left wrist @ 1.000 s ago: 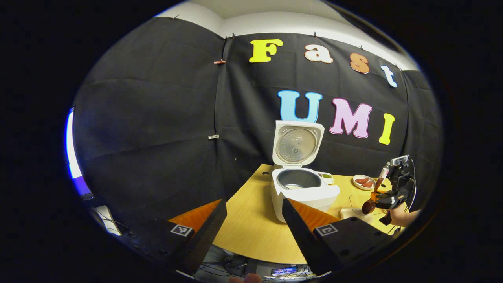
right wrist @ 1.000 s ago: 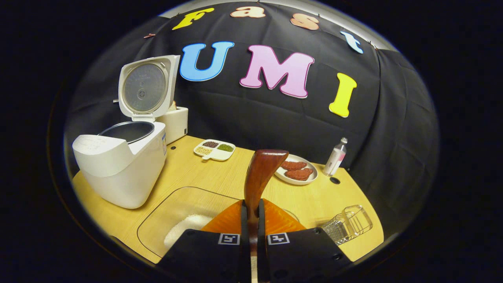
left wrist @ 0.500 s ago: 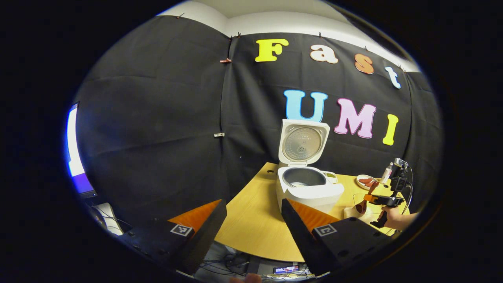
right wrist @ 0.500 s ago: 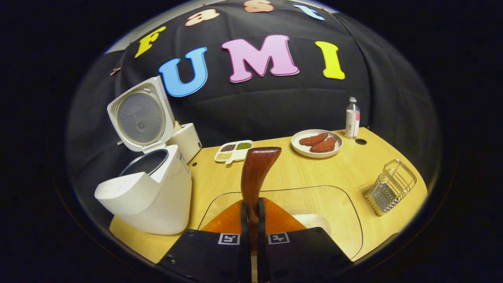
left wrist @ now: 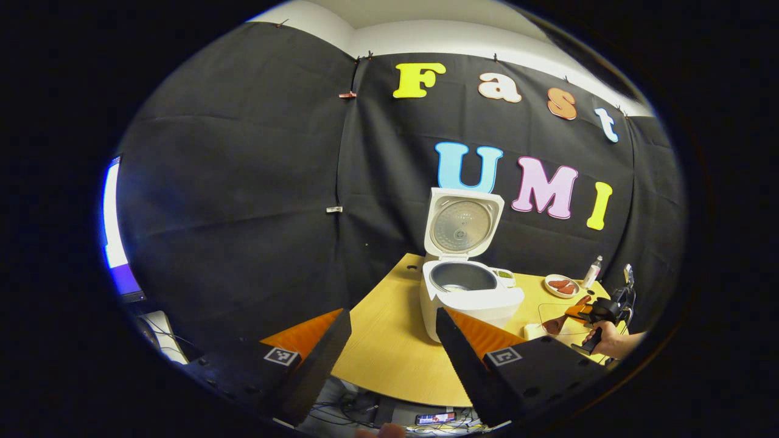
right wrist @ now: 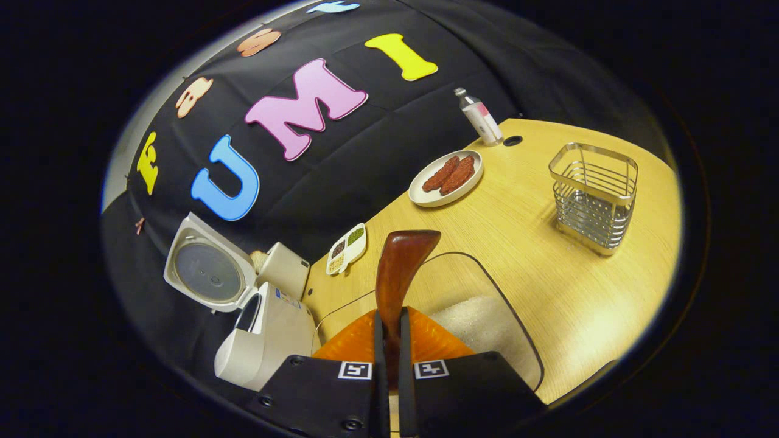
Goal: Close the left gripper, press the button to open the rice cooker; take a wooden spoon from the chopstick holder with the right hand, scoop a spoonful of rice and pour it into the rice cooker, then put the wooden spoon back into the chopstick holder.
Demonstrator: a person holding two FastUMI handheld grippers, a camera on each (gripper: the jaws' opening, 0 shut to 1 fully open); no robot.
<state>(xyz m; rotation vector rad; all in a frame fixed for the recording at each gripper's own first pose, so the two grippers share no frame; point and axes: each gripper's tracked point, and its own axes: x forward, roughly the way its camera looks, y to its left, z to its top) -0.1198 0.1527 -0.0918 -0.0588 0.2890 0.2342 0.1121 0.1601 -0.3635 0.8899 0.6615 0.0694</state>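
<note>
Right gripper clamped on dark brown wooden spoon, long axis running straight up frame centre. White rice heap just lower right of the bowl, inside clear shallow tray. Left gripper spread, empty, far off.

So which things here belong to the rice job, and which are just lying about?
Job:
rice cooker, lid up
wooden spoon, in the right claw
clear tray of rice
wire chopstick holder

Lying about:
plate
bottle
divided dish
white box
</note>
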